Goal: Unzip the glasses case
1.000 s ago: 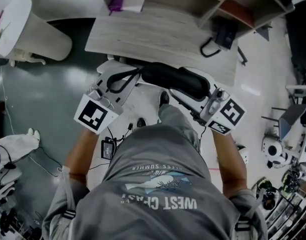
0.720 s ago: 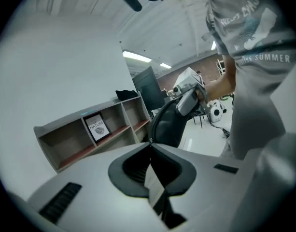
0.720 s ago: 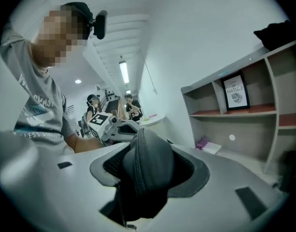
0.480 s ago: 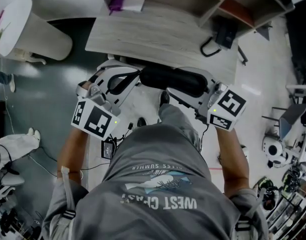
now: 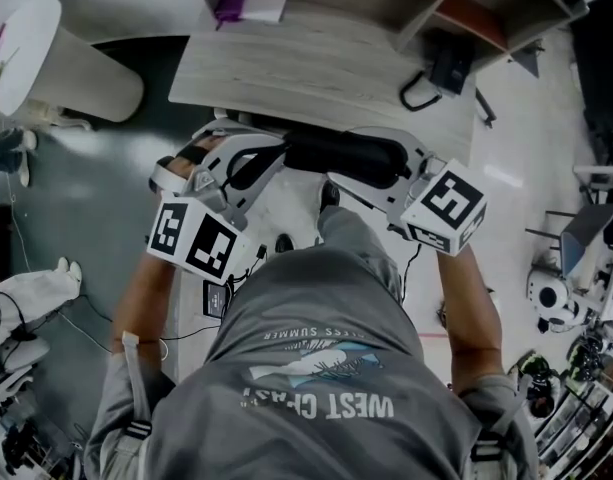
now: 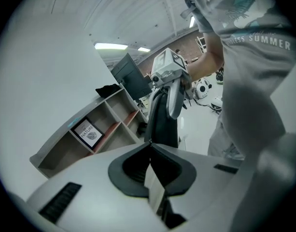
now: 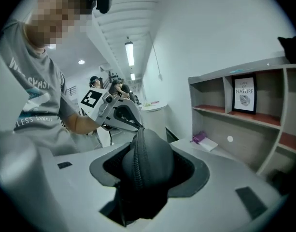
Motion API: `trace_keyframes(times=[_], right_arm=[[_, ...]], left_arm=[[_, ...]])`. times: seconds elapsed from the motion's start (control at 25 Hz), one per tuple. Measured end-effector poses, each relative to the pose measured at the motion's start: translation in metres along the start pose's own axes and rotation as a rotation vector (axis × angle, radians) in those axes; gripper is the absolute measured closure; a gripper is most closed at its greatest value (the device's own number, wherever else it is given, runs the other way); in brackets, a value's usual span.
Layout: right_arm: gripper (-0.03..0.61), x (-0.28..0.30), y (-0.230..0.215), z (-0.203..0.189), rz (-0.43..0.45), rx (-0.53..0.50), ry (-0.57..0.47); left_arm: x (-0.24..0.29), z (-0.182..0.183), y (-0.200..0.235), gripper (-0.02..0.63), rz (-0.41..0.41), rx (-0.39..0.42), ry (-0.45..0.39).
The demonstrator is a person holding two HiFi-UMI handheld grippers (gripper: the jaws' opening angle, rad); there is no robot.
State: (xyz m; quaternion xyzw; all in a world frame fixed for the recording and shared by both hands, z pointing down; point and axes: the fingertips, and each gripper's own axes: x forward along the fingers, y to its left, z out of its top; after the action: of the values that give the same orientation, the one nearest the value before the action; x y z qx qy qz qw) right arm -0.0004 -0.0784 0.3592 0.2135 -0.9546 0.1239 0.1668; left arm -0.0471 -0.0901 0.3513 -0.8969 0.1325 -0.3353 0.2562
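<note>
Rolling in the hand, the left gripper [image 5: 280, 151] is now showing two faces of its marker cube [image 5: 194, 240], jaws staying pressed together at one tip of the case [image 5: 346, 158], though any zip pull there is too small to see. The right gripper [image 5: 388, 173] is clamping the other end, jaws wide around it, and the zip is still looking closed, so the real pull is only being lined up. All this is hanging in mid-air above a pale floor [image 5: 86, 198], before a wooden desk [image 5: 316, 68] and shelves [image 5: 406, 3]

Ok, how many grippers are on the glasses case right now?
2. The right gripper clamps one end of the glasses case in its jaws; the left gripper pinches the opposite tip, jaws shut.
</note>
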Motion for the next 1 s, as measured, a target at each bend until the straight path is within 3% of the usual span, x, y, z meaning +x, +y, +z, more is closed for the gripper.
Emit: trace_keyframes(times=[0.16,0.4,0.64,0.72,0.92,1.0], right_arm=[[0.344,0.003,-0.006,-0.001,-0.035,-0.037,0.017],[0.301,0.001,-0.005,-0.002,-0.039,-0.169,-0.016],[0.316,-0.016,-0.008,-0.002,-0.103,-0.268,-0.08],[0.322,-0.019,-0.006,-0.001,-0.114,-0.234,-0.083],[0.334,-0.022,-0.012,-0.018,-0.145,-0.179,0.064],[0.336,-0.024,-0.009,-0.011,-0.128,-0.184,0.026]], left_arm=[[0.007,-0.002,0.003,0.615,0.035,-0.029,0.021],[0.01,-0.005,0.013,0.614,0.047,-0.182,-0.035],[0.007,0.001,0.022,0.614,0.063,-0.216,-0.079],[0.008,-0.002,0.02,0.615,0.056,-0.217,-0.057],[0.015,0.002,0.011,0.615,0.038,-0.146,-0.001],[0.016,0.005,0.01,0.615,0.034,-0.105,0.026]])
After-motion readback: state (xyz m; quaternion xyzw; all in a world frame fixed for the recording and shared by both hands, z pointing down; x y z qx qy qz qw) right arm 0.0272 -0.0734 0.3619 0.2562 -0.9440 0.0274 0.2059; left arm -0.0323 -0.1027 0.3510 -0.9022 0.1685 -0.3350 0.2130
